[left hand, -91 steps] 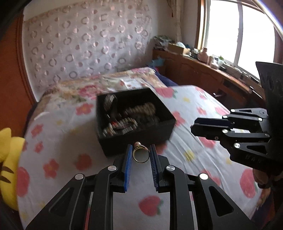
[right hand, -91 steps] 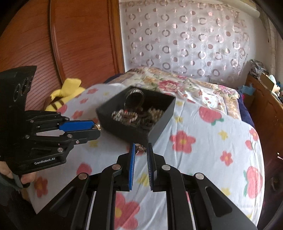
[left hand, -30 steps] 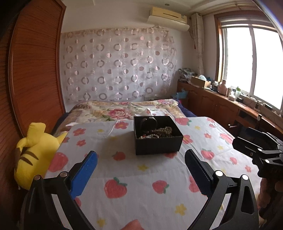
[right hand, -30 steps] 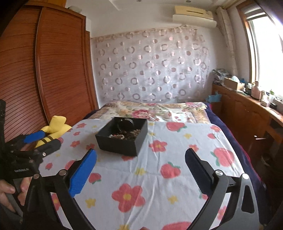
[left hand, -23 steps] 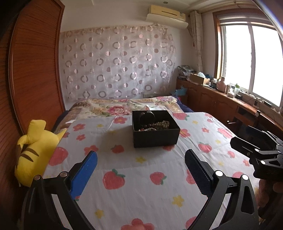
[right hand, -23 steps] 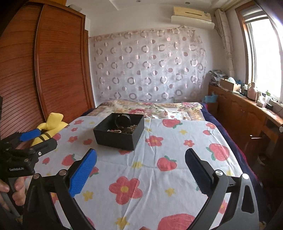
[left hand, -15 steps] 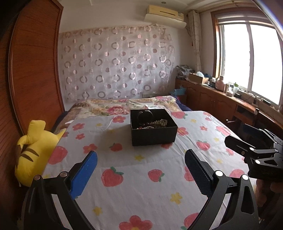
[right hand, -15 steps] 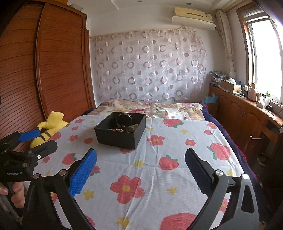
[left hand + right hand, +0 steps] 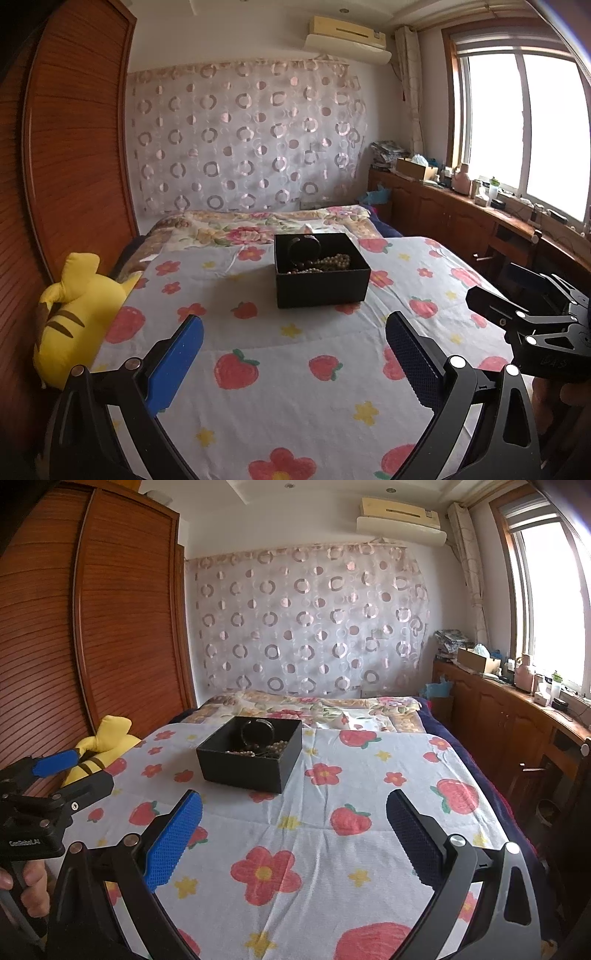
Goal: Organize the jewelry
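1. Two claws, both spread wide, nothing between the pads: my left claw (image 9: 293,354), my right claw (image 9: 293,834).
2. Both hang over the bed (image 9: 295,387), well back from the box (image 9: 320,272).
3. Box: black, open top, sits on the flower sheet mid-bed, upright. Also clear in the right view (image 9: 251,755).
4. Inside: beads (image 9: 328,263) piled toward the right and front, and a dark bangle (image 9: 304,248) leaning at the back wall. Anything smaller is too small to tell.
5. Loose jewelry on the sheet: none I can see from here.
6. Plush (image 9: 75,314) lies at the left bed edge, well apart from the box.
7. Handling guess: beads are light, limp and slippery, likely to sag and snag; pinch a few beads mid-strand, lift slowly.
8. Bangle looks stiff; grip across its rim at the top.
9. Box looks like light card; take a side wall if it needs moving, since the soft bed may let it tip.
10. Judgement: sorting looks nearly done or done.
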A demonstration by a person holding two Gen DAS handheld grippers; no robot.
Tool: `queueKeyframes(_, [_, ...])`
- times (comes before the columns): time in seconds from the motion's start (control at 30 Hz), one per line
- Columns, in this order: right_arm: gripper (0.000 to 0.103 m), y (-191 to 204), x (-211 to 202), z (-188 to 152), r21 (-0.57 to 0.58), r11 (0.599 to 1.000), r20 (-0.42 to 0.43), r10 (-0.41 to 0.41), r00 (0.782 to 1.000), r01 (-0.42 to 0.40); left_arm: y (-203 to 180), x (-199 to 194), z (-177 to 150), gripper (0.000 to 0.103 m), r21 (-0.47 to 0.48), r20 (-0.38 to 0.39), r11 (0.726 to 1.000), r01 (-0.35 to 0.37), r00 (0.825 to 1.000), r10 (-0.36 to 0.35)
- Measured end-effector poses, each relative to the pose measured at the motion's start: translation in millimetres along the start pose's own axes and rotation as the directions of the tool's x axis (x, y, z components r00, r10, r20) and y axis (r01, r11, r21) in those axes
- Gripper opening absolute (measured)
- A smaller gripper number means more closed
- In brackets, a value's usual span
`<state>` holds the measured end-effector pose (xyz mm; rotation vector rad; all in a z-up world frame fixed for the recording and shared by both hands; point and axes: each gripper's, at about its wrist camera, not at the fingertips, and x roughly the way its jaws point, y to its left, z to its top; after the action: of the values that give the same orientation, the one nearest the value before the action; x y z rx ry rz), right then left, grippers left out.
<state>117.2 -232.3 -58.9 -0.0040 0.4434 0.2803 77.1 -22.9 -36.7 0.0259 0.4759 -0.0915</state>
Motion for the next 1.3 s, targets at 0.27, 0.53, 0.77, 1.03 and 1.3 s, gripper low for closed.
queueKeyframes(0.27, [0.101, 0.2, -2.2, 0.7, 0.002, 1.000, 0.003, -0.002, 1.000, 0.002, -2.3, -2.8, 1.2, 0.095, -0.001, 0.008, 1.000, -0.002, 1.000, 0.002])
queueKeyframes(0.53, [0.101, -1.3, -3.1, 0.8, 0.004, 1.000, 0.003, -0.003, 1.000, 0.003, -3.4, -4.7, 2.5, 0.095, -0.002, 0.012, 1.000, -0.005, 1.000, 0.005])
queueKeyframes(0.77, [0.101, -2.0, -3.6, 1.1, 0.005, 1.000, 0.005, -0.003, 1.000, 0.003, -2.7, -6.2, 5.2, 0.095, -0.007, 0.017, 1.000, -0.001, 1.000, 0.001])
queueKeyframes(1.03, [0.101, -2.1, -3.4, 0.7, 0.005, 1.000, 0.005, -0.003, 1.000, 0.003, -3.6, -11.4, 9.4, 0.095, -0.001, 0.026, 1.000, -0.001, 1.000, 0.001])
queueKeyframes(1.3, [0.101, -2.0, -3.2, 0.1, 0.006, 1.000, 0.007, -0.004, 1.000, 0.004, -4.0, -11.9, 9.4, 0.095, -0.001, 0.027, 1.000, 0.001, 1.000, -0.001])
